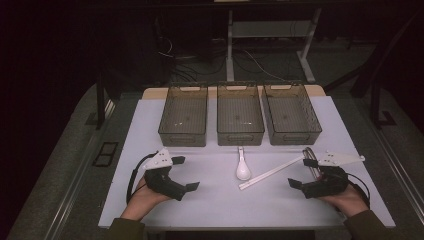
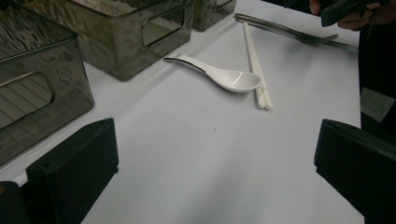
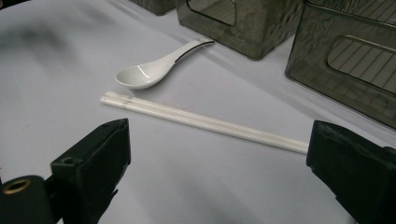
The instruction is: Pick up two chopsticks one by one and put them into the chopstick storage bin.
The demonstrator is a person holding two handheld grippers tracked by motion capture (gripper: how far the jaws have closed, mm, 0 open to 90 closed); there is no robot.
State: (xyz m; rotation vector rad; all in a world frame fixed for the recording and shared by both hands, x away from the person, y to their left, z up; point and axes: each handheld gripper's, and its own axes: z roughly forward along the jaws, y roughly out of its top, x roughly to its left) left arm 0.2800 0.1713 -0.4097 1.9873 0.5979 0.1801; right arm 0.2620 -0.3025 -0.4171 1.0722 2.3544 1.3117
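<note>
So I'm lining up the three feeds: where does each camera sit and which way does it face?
High view: above the person's side, looking forward and down on the table; both forearms, left gripper and right gripper show.
Left gripper view: on the left gripper, facing the spoon and chopsticks; its black fingers show.
Right gripper view: on the right gripper, facing the chopsticks; its fingers show.
Both gripper views share spoon, chopsticks and bins.

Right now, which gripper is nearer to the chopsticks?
Right. The right gripper is just beside the chopsticks, on their right, open. The left gripper is farther off, left of the spoon.
</note>
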